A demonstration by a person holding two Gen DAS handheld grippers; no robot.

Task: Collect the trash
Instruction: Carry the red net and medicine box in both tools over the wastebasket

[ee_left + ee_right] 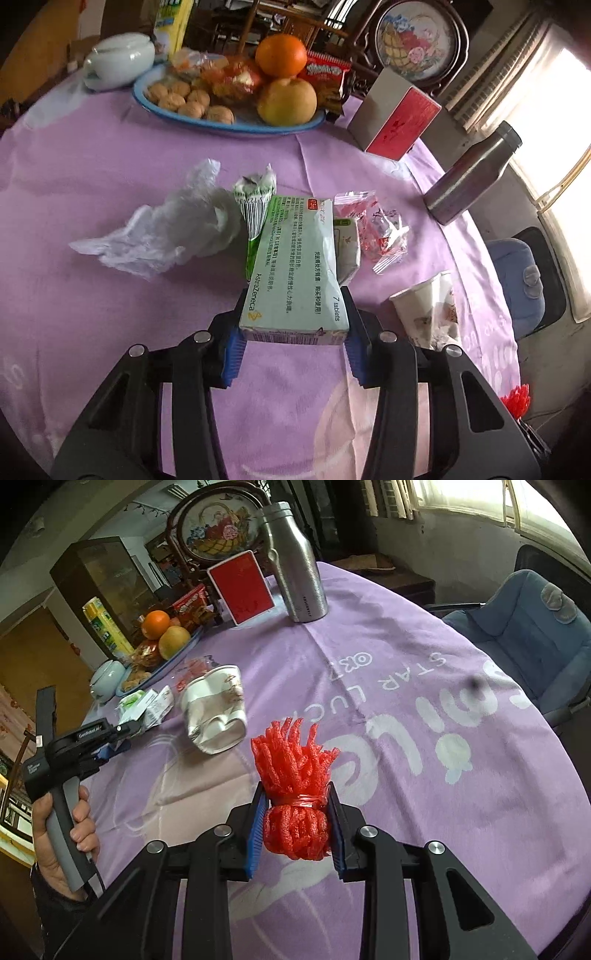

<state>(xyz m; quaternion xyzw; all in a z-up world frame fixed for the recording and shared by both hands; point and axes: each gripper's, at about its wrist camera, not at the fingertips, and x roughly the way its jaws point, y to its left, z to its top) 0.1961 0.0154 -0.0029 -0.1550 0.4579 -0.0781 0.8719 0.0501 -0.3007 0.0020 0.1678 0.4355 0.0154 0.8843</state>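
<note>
The flat green-and-white cardboard medicine box [295,273] is clamped in the left gripper [293,343], the red foam fruit net [295,805] in the right gripper [297,834]; a crumpled paper cup [216,712] and clear plastic wrappers [155,232] ahead remain uncollected.

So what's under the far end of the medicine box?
The medicine box, gripped by the left claw, lies over a green wrapper and a small pale packet. Anything more beneath it is hidden.
</note>
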